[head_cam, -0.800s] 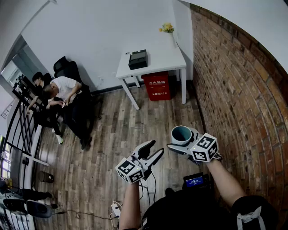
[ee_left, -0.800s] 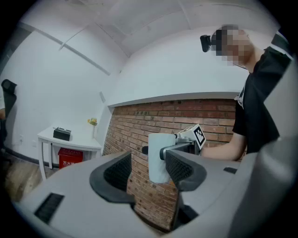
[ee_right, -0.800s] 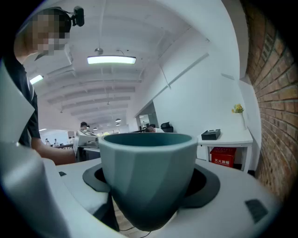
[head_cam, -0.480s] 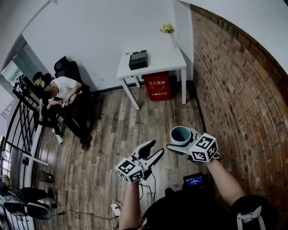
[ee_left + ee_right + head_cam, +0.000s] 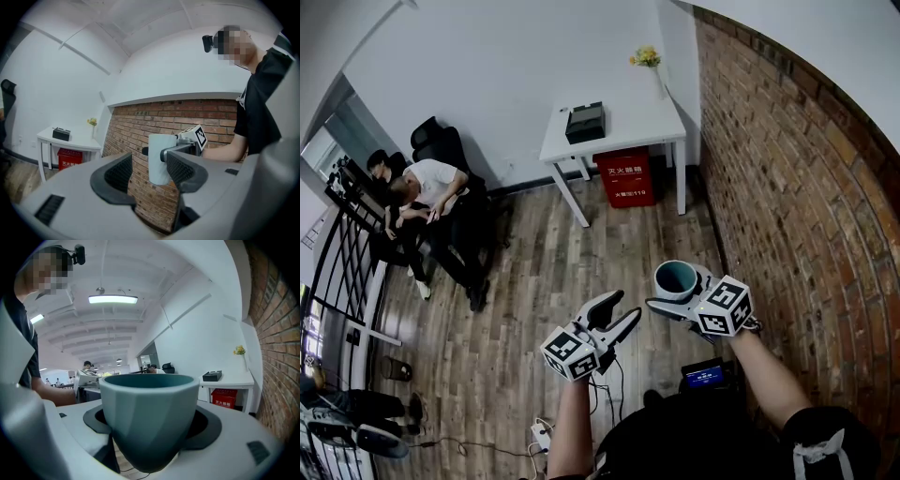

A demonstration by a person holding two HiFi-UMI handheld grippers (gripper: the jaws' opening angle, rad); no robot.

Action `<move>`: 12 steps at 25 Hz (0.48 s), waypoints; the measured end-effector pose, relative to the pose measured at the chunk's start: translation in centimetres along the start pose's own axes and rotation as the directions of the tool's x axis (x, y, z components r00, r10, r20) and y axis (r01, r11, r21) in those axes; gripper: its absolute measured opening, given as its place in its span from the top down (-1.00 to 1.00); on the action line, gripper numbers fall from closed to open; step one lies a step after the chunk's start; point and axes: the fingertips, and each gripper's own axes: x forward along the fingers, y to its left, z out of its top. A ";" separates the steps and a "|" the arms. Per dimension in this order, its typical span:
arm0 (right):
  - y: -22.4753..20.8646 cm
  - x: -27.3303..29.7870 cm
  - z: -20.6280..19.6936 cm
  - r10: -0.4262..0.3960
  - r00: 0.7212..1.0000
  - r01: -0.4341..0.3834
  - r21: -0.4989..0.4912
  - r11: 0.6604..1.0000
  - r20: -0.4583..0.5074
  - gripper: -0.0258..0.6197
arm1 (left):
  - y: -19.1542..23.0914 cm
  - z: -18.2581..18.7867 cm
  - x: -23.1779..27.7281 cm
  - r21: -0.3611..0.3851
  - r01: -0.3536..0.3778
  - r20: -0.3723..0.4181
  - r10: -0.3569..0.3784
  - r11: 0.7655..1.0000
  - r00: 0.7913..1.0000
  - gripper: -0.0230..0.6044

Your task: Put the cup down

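Above the wood floor [image 5: 534, 272], right tongs [image 5: 674, 288] clasp the cup [image 5: 678, 277]; left tongs [image 5: 626, 307] gape empty.

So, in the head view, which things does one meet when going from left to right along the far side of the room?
seated people → black box → yellow flowers → brick wall
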 end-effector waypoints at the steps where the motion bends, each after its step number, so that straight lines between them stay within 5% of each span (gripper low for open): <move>1: -0.1 0.0 -0.1 -0.003 1.000 0.003 0.000 1.000 -0.001 -0.31 | 0.0 -0.1 0.0 -0.003 0.000 -0.002 0.000 1.000 1.000 0.17; 12: -0.8 -0.3 0.1 -0.001 1.000 0.001 0.015 1.000 -0.001 -0.31 | 0.2 -0.2 0.3 -0.007 -0.007 -0.003 0.007 1.000 1.000 0.17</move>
